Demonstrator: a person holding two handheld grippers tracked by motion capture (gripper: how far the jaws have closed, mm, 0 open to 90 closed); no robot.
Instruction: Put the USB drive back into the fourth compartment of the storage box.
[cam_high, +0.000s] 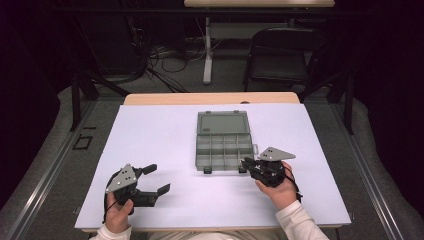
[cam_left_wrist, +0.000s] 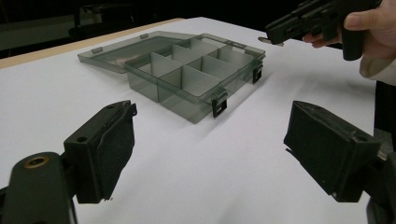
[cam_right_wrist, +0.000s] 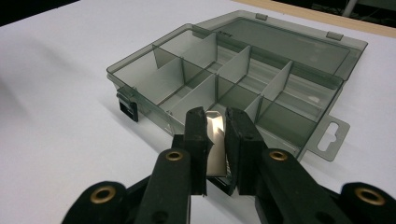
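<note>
A smoky clear compartment box (cam_high: 199, 150) lies open at the middle of the white table, its lid (cam_high: 223, 123) flat behind it and its compartments empty. My right gripper (cam_high: 246, 163) hovers at the box's near right corner, shut on a thin shiny plate (cam_right_wrist: 215, 140). In the right gripper view the plate stands upright between the pads, just in front of the box's front wall (cam_right_wrist: 154, 81). The plate's tip (cam_left_wrist: 270, 42) pokes out of the right gripper (cam_left_wrist: 280, 29) in the left gripper view. My left gripper (cam_high: 156, 179) rests low at the near left, open and empty, and points toward the box (cam_left_wrist: 187, 100).
A white sheet (cam_high: 150, 135) covers the table, with a wooden edge (cam_high: 210, 98) at the far side. Beyond it stand a dark folding chair (cam_high: 280, 55) and a table leg with cables on the floor. The box has black latches (cam_left_wrist: 219, 106) at its front.
</note>
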